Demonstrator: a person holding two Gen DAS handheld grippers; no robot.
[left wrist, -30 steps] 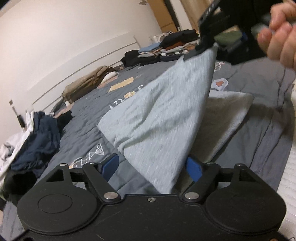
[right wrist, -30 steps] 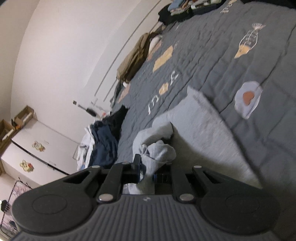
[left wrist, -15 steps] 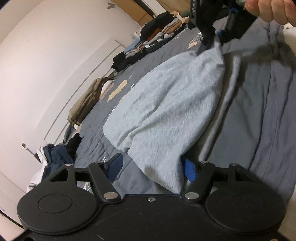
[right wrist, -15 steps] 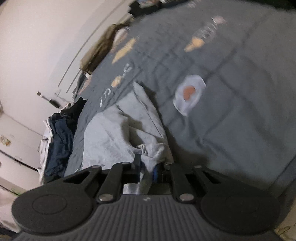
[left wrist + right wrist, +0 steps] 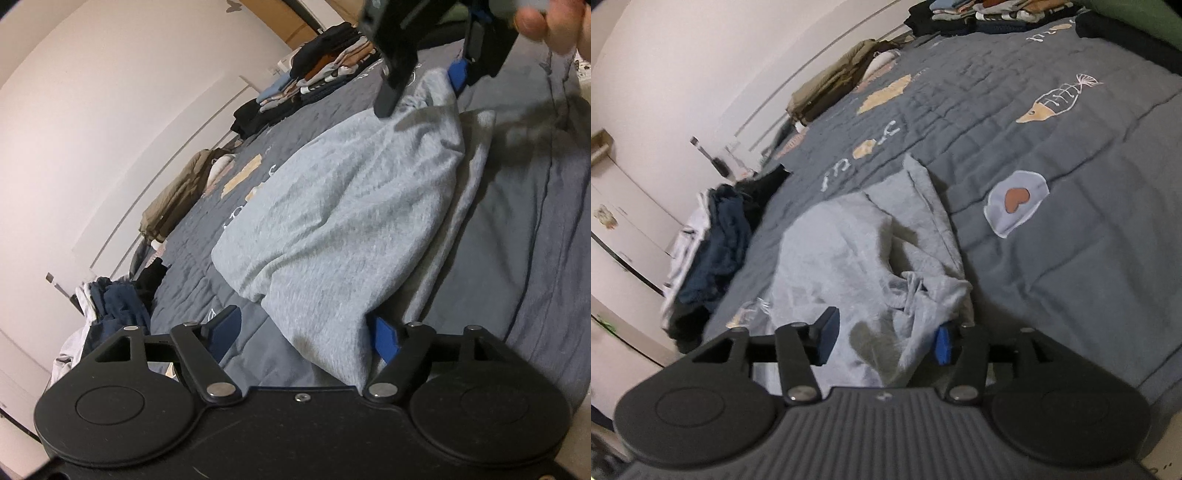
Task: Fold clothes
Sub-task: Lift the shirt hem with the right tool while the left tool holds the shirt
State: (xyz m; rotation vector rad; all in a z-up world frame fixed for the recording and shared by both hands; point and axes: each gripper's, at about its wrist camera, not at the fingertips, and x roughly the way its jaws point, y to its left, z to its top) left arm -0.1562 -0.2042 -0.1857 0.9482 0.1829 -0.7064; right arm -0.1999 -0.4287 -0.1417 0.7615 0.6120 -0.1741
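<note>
A light grey garment (image 5: 351,206) lies folded over itself on the dark grey quilt (image 5: 517,221). Its near end lies between the fingers of my left gripper (image 5: 304,332), resting against the right blue pad; the left pad stands off it. These jaws are wide and opening a little. The far, bunched end (image 5: 916,291) lies loose between the blue pads of my right gripper (image 5: 884,339), whose jaws are opening. In the left wrist view the right gripper (image 5: 423,88) straddles that end, with a hand (image 5: 554,26) behind it.
A stack of folded clothes (image 5: 325,70) (image 5: 990,11) sits at the far end of the bed. A heap of dark blue and white clothes (image 5: 110,306) (image 5: 716,240) lies at the left edge, a brown garment (image 5: 177,199) beside the wall. White cabinets (image 5: 620,236) stand at left.
The right gripper came down with the garment's raised end, laid it on the bed and spread its jaws off it. The garment went from a lifted tent shape to lying flat.
</note>
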